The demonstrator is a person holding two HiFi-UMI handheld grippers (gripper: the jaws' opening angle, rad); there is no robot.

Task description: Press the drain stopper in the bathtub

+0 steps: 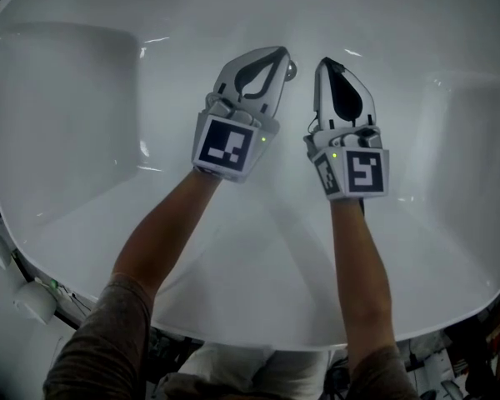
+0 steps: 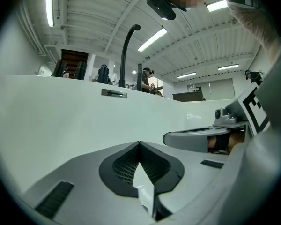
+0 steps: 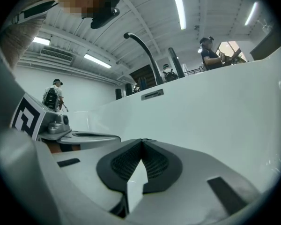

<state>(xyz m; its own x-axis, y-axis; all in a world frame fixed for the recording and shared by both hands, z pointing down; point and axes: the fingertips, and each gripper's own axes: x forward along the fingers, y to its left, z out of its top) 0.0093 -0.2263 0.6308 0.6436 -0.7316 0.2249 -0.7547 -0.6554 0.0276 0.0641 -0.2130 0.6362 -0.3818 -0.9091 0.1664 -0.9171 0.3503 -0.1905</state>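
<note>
**Bathtub** (image 1: 75, 123): white, oval, seen from above. The near rim curves along the bottom of the head view. The walls rise smoothly on the left, the right and the far side. The basin floor lies bare to the left of, to the right of and behind the two tools, which leaves wide room on every side.

**Drain stopper** (image 1: 291, 70): small round chrome piece on the tub floor near the far end. It sits just beside the tip of the left tool, on that tip's right, and is partly covered by it. Whether the two touch cannot be told.

**Left hand-held gripper** (image 1: 279, 52): angled forward and to the right, with its marker cube toward the person. In its own view (image 2: 139, 143) the jaws are closed tip to tip, with nothing between them.

**Right hand-held gripper** (image 1: 327, 61): points straight ahead, near the left one with a narrow strip of tub floor between them. Its tip is a little to the right of the stopper and apart from it. In its own view (image 3: 141, 140) the jaws meet at the tip and hold nothing.

**Forearms**: the left (image 1: 162, 232) and right (image 1: 358, 265) reach in over the near rim.

**Faucet** (image 2: 126, 46): dark, curved spout standing above the far tub edge.

**Overflow plate** (image 2: 114, 93): narrow slot fitting high on the far wall, below the faucet.
</note>
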